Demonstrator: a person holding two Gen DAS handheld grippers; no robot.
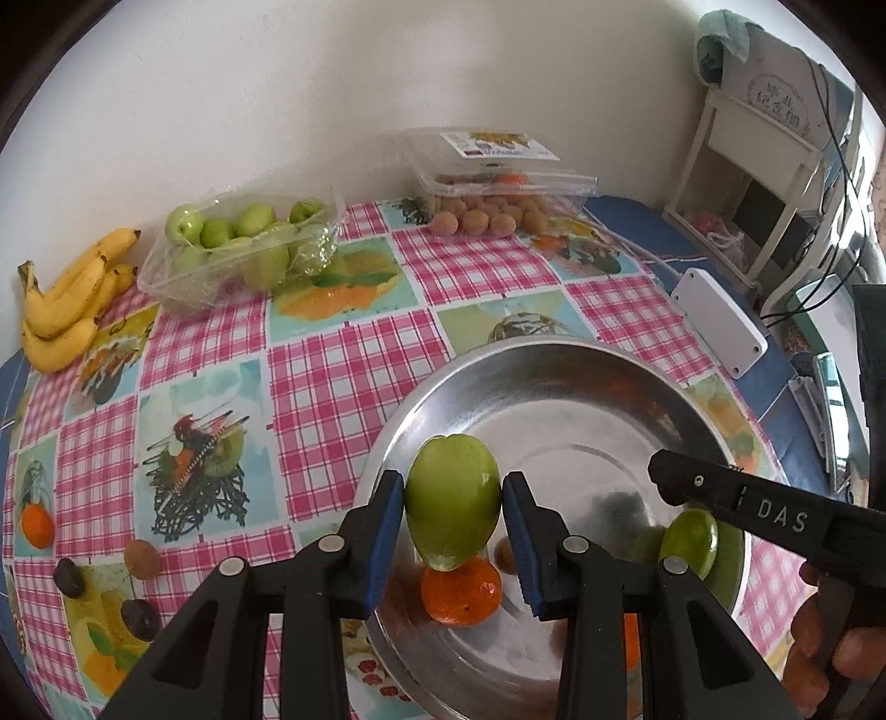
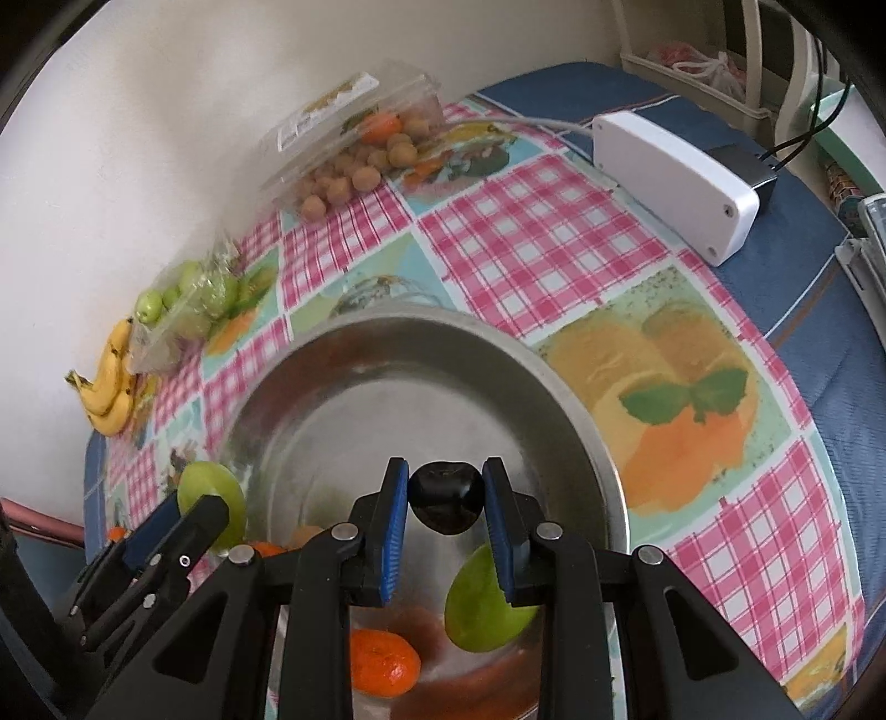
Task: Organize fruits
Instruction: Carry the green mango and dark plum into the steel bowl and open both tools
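I hold a green fruit (image 1: pixel 453 512) tight in my left gripper (image 1: pixel 453 518) and a dark plum (image 2: pixel 446 497) tight in my right gripper (image 2: pixel 446 507), both over the metal bowl (image 1: pixel 554 360) on the desk (image 1: pixel 332 387), so I think they can drop in beside the orange (image 1: pixel 461 592).

A plain white wall (image 1: pixel 249 83) stands behind the desk (image 1: pixel 620 216), which has a blue cover, and over it lies a cloth (image 1: pixel 332 376) of pink checks and printed fruit pictures. To the right of the desk there is a cream wooden shelf unit (image 1: pixel 742 166) with open compartments, a green cloth (image 1: pixel 720 33) hangs over its top, and dark cables (image 1: pixel 830 138) run down beside it. The light is soft and even, like daylight, and it makes no hard shadows on the wall.
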